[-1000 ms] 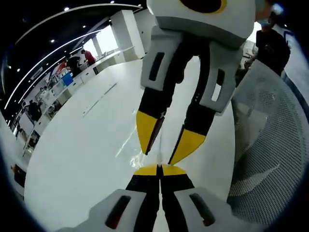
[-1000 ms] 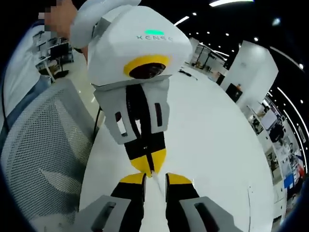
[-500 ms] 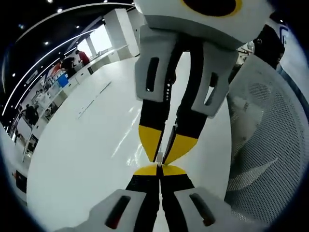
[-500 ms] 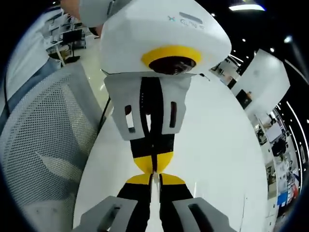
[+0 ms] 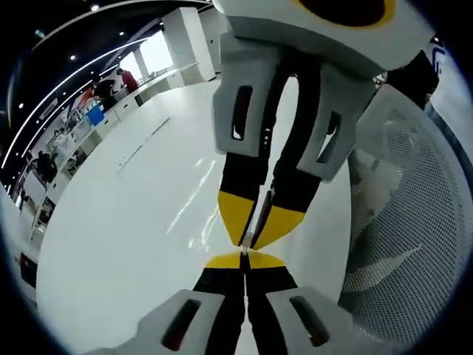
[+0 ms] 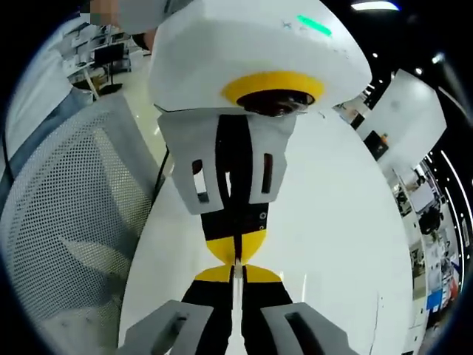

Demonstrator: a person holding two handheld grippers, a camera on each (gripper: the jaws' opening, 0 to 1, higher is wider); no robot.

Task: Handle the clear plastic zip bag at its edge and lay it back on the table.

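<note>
Both grippers meet tip to tip over the white surface (image 5: 126, 244) near its chair-side edge, left gripper (image 5: 244, 260) and right gripper (image 6: 237, 272) each clenched on the clear plastic zip bag's (image 5: 260, 213) thin edge, seemingly steadying it for laying down.

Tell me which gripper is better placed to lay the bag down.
Probably right: the right gripper is shut on a thin clear sliver, apparently the zip bag edge. The left gripper is shut too, its hold unclear.
</note>
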